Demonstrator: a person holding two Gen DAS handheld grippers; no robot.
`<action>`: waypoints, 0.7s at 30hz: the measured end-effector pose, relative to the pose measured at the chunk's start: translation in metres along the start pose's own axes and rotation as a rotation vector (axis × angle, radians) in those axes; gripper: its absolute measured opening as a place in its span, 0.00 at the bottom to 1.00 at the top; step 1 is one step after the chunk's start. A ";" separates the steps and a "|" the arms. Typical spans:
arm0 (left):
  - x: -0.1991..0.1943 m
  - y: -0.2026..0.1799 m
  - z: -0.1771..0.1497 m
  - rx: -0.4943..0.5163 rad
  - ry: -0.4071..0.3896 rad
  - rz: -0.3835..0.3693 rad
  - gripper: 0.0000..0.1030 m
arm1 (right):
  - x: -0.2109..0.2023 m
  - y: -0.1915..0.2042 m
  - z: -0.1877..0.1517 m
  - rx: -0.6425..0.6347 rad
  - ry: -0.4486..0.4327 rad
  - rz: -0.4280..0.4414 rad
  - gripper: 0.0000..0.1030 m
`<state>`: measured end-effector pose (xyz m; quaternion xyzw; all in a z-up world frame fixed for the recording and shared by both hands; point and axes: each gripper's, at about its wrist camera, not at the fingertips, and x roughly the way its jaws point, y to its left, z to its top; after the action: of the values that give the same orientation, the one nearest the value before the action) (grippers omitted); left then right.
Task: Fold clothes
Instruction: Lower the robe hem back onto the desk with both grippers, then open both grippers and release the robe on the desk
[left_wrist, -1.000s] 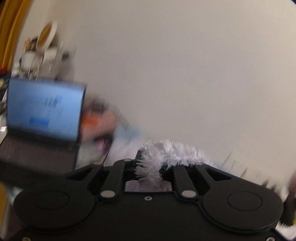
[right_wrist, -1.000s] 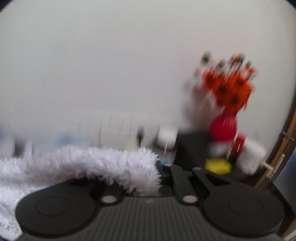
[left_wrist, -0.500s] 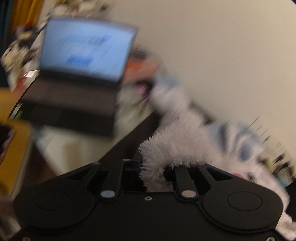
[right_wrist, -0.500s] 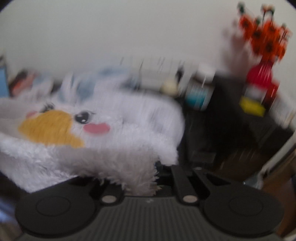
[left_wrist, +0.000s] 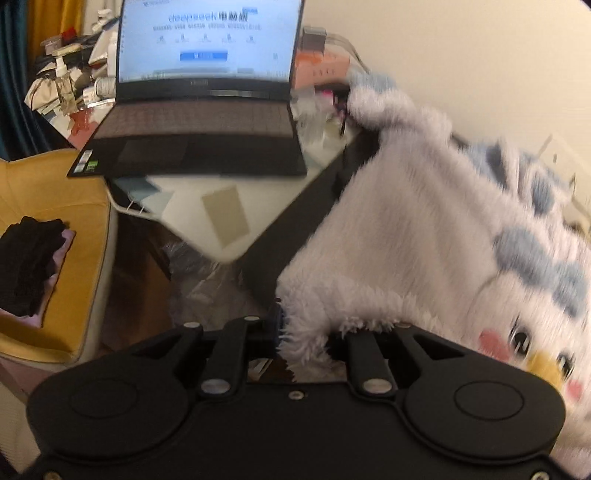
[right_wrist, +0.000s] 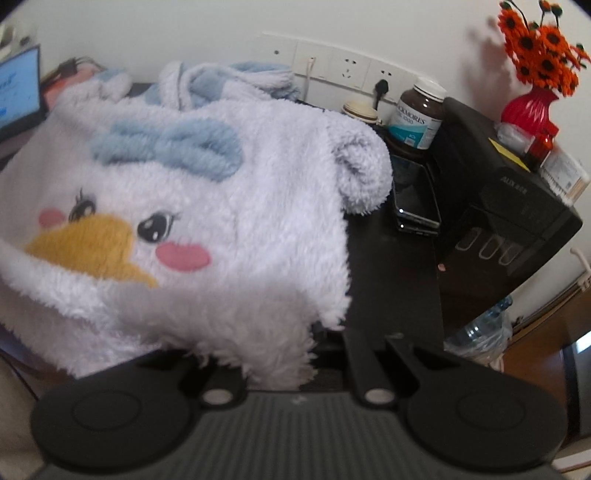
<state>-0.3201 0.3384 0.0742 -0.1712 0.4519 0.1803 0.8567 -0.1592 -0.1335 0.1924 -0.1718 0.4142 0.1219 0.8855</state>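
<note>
A fluffy white garment (right_wrist: 229, 206) with a duck face, yellow beak, pink cheeks and blue tufts lies spread over the dark table (right_wrist: 391, 280). It also shows in the left wrist view (left_wrist: 424, 236). My left gripper (left_wrist: 301, 332) is shut on its near left edge. My right gripper (right_wrist: 291, 354) is shut on its near right edge. The fingertips of both are buried in the fleece.
An open laptop (left_wrist: 199, 110) stands at the far left on a glass top. A yellow chair (left_wrist: 48, 236) holds dark clothes (left_wrist: 29, 258). On the right are a supplement bottle (right_wrist: 419, 110), a phone (right_wrist: 415, 199), a black box (right_wrist: 506, 192) and a red flower vase (right_wrist: 532, 107).
Both grippers have swung down from facing the wall with the garment held up. The garment now lies over the table, duck face up.
</note>
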 end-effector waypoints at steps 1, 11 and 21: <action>0.002 0.003 -0.005 0.007 0.019 0.005 0.17 | 0.000 0.002 -0.005 -0.014 -0.001 -0.009 0.10; 0.005 0.017 -0.018 0.121 0.104 0.009 0.43 | -0.003 0.022 -0.045 -0.256 0.018 -0.149 0.47; -0.005 0.037 -0.007 -0.094 0.378 -0.163 0.55 | -0.027 0.009 -0.054 -0.205 -0.046 -0.077 0.57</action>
<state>-0.3454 0.3667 0.0700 -0.2778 0.5802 0.0962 0.7596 -0.2166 -0.1493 0.1789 -0.2744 0.3724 0.1336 0.8764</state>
